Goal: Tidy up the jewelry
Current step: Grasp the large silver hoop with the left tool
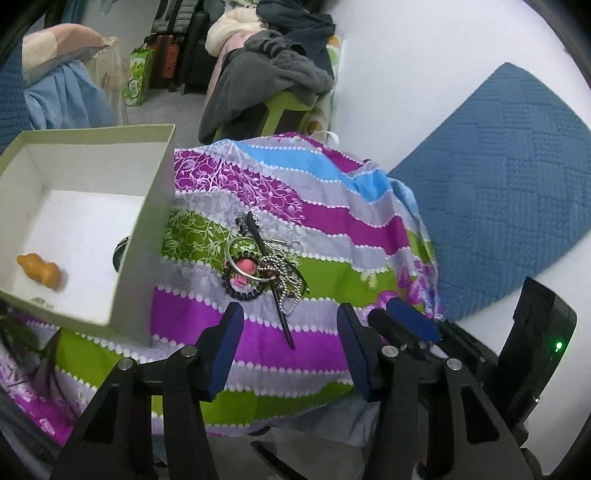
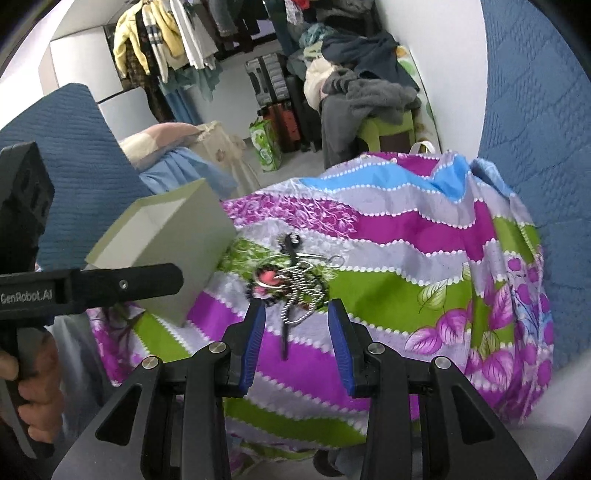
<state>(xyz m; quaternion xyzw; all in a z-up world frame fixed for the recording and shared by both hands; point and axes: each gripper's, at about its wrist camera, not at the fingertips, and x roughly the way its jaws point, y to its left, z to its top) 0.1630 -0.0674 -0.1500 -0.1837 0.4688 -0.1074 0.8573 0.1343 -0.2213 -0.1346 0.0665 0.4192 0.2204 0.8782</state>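
A tangled heap of jewelry (image 1: 264, 266) lay near the middle of a striped cloth (image 1: 325, 221), just beside the right wall of an open box (image 1: 147, 236). In the heap a silver bead chain (image 1: 284, 280), a metal ring (image 1: 242, 258), a pink charm (image 1: 245, 266), a dark beaded loop (image 1: 240, 293) and a long dark stick (image 1: 275, 288) could be made out, all overlapping; other small pieces were too knotted to tell apart. The stick's lower end reached out of the heap toward both grippers.

The cloth, banded in purple, green, grey and blue, covered a raised rounded surface. The one grey-green box with a white inside sat on its left part and held one orange lump (image 1: 40, 271) on its floor.

The left gripper (image 1: 291, 325) stood with its jaws apart and nothing between the pads; the heap lay just ahead of the fingertips, with the stick's tip between them in the picture but untouched. The right gripper (image 2: 297, 314) was also parted, narrower, and empty; the lower end of the chain and the stick showed between its blue fingers (image 2: 341, 343), apart from the pads. In the right wrist view a hand (image 2: 35, 398) gripped the left tool's handle.

Two blue quilted pads were visible, one leaning on the white wall (image 1: 491, 192). Farther back stood a green stool (image 1: 280, 114) piled with grey and dark clothes, suitcases (image 2: 284, 99), a green carton (image 1: 138, 77), a pillow (image 1: 59, 44) and a rail of hanging clothes (image 2: 173, 33).
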